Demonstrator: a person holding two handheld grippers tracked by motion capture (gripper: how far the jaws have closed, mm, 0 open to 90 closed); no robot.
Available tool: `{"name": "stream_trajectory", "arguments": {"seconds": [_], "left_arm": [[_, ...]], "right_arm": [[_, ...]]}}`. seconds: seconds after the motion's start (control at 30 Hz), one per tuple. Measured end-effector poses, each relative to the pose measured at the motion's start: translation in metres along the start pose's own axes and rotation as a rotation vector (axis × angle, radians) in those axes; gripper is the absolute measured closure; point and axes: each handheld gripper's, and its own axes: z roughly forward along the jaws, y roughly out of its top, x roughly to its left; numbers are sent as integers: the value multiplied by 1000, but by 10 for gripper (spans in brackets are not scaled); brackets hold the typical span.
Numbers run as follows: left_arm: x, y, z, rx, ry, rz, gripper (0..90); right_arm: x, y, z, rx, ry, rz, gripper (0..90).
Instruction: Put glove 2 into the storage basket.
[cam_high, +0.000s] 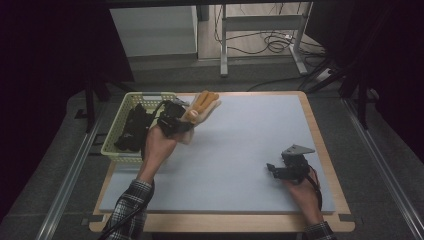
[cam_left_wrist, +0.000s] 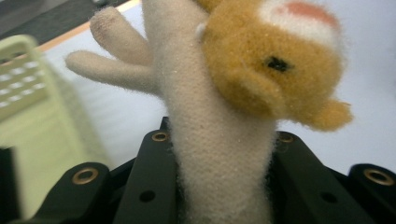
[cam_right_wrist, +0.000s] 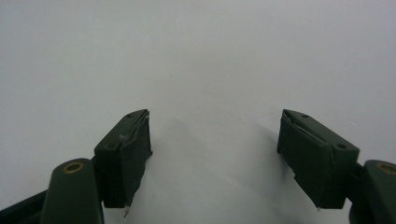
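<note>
Resting low near the bench's (cam_high: 240, 150) front right corner, your right gripper (cam_right_wrist: 215, 154) is sitting released, jaws spread over bare surface. Farther off at the left, your left gripper (cam_left_wrist: 219, 186) is clenching a plush toy (cam_left_wrist: 224, 116), which is sticking out past the jaws, just beside the green basket (cam_high: 114, 131).
</note>
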Motion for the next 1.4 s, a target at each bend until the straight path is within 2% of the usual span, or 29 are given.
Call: {"name": "stream_trajectory", "arguments": {"seconds": [0.2,0.23,0.27,0.5,0.67,0.97,1.03,1.17,1.23,1.27,1.4], "left_arm": [[30,-10,-11,8,66,-55,728],[40,-14,-15,14,87,-72,728],[40,-14,-15,14,87,-72,726],[73,-29,-24,35,162,-138,724],[92,-40,-21,60,195,-193,724],[109,-57,10,142,213,-251,721],[113,-59,19,177,226,-255,720],[117,-60,33,217,230,-269,718],[117,-59,44,245,222,-269,716],[117,-59,44,245,222,-269,713],[112,-54,62,279,185,-263,700]], "right_arm": [[0,0,0,0,0,1,253],[0,0,0,0,0,1,253],[0,0,0,0,0,1,253],[0,0,0,0,0,0,252],[0,0,0,0,-1,1,250],[0,0,0,1,-1,1,250],[0,0,0,1,-1,2,250],[0,0,0,0,-1,2,249],[0,0,0,0,-1,2,249],[0,0,0,0,-1,2,249],[0,0,0,1,-1,2,249]]}}
